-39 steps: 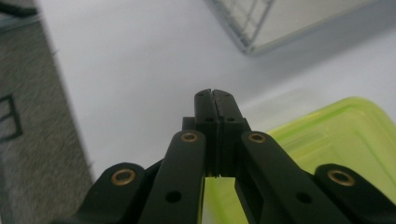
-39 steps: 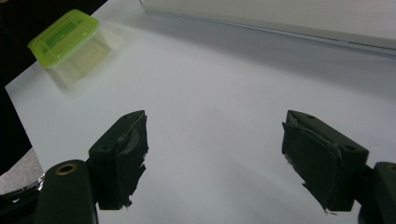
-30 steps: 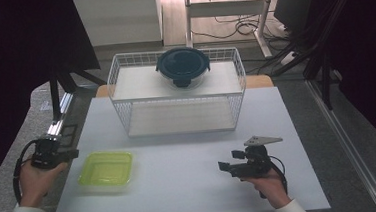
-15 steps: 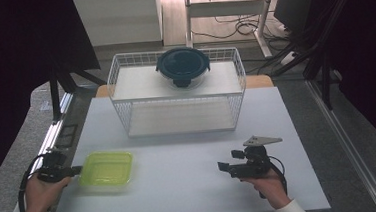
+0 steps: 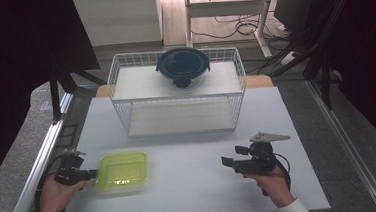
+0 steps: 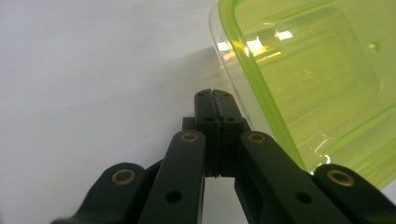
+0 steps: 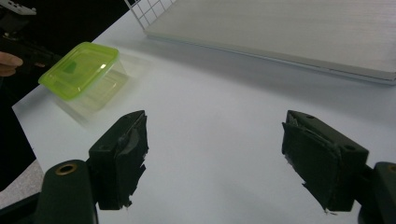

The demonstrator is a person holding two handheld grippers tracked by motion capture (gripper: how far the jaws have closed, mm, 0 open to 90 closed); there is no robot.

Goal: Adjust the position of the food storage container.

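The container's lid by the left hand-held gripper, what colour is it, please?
Translucent lime green lid; clearest in the left gripper view.

Both hands wear white sleeves that show at the near edge of the high view. The left claw is black, with brass-coloured rivets and small round holes in its linkage arms, and a black cable loops from its body. The right claw is black too, its pads wrapped in torn black tape, topped by a grey three-cornered plate, with a black cable trailing behind.
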